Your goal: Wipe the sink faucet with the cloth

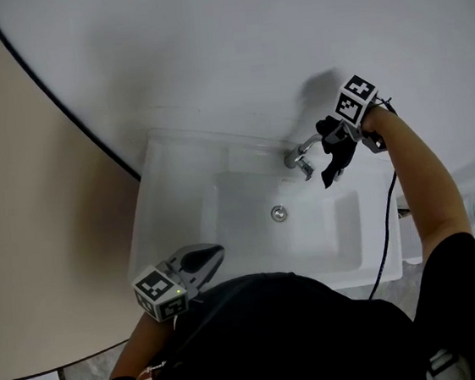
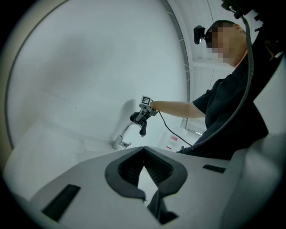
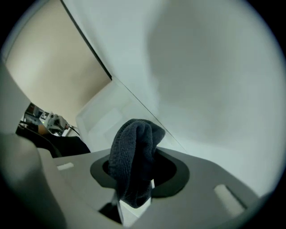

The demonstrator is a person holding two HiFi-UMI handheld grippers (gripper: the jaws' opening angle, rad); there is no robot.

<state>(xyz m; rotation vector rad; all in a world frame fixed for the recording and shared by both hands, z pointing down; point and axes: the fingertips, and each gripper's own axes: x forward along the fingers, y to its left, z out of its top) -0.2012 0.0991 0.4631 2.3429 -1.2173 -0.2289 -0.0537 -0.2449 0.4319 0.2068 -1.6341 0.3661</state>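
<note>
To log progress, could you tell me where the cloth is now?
Head view, right side: the cloth hangs clamped in the right gripper, just beside the faucet over the sink.

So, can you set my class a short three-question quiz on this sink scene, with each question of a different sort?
1. Fill in: in the head view, the cloth hangs to the ___ of the faucet at the back of the sink.
2. True or false: the left gripper holds the cloth.
3. The left gripper's jaws are: A) wide apart, B) together with nothing between them, C) clamped on the faucet.

Key: 1 right. 2 false, the right gripper holds it. 3 B.
</note>
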